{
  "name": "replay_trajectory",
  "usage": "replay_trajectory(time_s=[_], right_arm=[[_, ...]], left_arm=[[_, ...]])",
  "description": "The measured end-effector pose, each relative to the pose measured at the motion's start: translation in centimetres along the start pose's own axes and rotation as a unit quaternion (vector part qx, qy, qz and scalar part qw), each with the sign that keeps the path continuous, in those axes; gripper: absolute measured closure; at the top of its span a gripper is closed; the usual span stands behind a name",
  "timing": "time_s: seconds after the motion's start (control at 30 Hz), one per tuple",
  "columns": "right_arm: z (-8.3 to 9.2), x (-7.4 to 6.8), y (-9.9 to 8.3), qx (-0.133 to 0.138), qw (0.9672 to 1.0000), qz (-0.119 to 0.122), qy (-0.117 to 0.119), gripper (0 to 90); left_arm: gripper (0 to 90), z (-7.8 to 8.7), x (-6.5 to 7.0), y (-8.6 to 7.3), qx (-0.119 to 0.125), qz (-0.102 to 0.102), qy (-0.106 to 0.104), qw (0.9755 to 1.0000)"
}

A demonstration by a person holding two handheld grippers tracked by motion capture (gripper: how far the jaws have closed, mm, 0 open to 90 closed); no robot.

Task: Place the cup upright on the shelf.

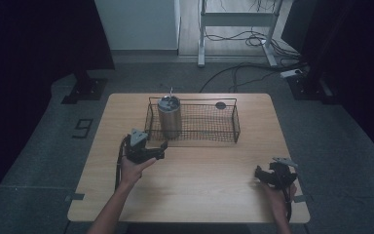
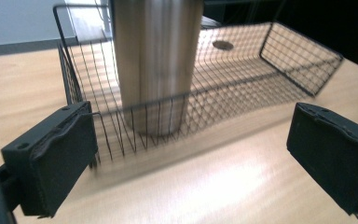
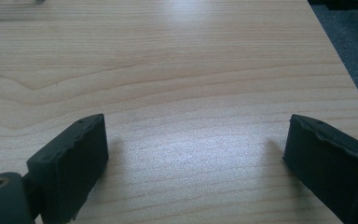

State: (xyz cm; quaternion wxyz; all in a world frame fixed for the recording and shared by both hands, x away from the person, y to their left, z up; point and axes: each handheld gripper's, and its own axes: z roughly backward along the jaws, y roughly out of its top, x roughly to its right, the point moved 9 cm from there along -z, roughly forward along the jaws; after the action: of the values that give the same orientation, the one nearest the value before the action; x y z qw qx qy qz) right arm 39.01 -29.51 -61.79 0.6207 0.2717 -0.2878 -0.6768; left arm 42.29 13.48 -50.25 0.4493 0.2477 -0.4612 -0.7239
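The steel tumbler stands upright at the left end of the wire basket, behind its near wall. The left tool, jaws spread, faces it; reaching in low could snag the mesh or tip the tumbler. The right tool rests spread on the table.

Light wood-grain table, rectangular with rounded corners, standing on grey floor. Black wire basket is sitting directly on it, toward the far edge, roughly centred; its near wall is showing up close in the left gripper view. Near half of the tabletop is lying bare wood, light glaring off it. Table's right edge is running against the grey floor in the right gripper view. Two small tape marks are sticking at the near corners.
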Motion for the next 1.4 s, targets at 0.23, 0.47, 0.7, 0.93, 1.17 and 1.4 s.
replay_trajectory(time_s=[0.23, 0.47, 0.7, 0.93, 1.17, 1.4], right_arm=[[0.0, 0.0, 0.0, 0.0, 1.0, 0.0, 0.0, 6.0], [0.0, 0.0, 0.0, 0.0, 1.0, 0.0, 0.0, 6.0], [0.0, 0.0, 0.0, 0.0, 1.0, 0.0, 0.0, 6.1], [0.0, 0.0, 0.0, 0.0, 1.0, 0.0, 0.0, 6.1], [0.0, 0.0, 0.0, 0.0, 1.0, 0.0, 0.0, 6.2], [0.0, 0.0, 0.0, 0.0, 1.0, 0.0, 0.0, 6.1]], left_arm=[[1.9, 1.4, 0.7, -2.6, -0.017, -0.017, 0.002, 0.9997], [3.4, 2.3, 1.6, -4.9, -0.028, -0.014, -0.009, 0.9994], [3.3, 2.8, 1.8, -8.1, -0.051, 0.001, -0.009, 0.9986], [4.0, 3.3, 1.3, -10.5, -0.07, 0.021, 0.001, 0.9973], [5.5, 3.1, 0.6, -10.8, -0.072, 0.028, 0.013, 0.9969], [6.4, 2.8, 0.3, -10.8, -0.073, 0.03, 0.018, 0.9967]])
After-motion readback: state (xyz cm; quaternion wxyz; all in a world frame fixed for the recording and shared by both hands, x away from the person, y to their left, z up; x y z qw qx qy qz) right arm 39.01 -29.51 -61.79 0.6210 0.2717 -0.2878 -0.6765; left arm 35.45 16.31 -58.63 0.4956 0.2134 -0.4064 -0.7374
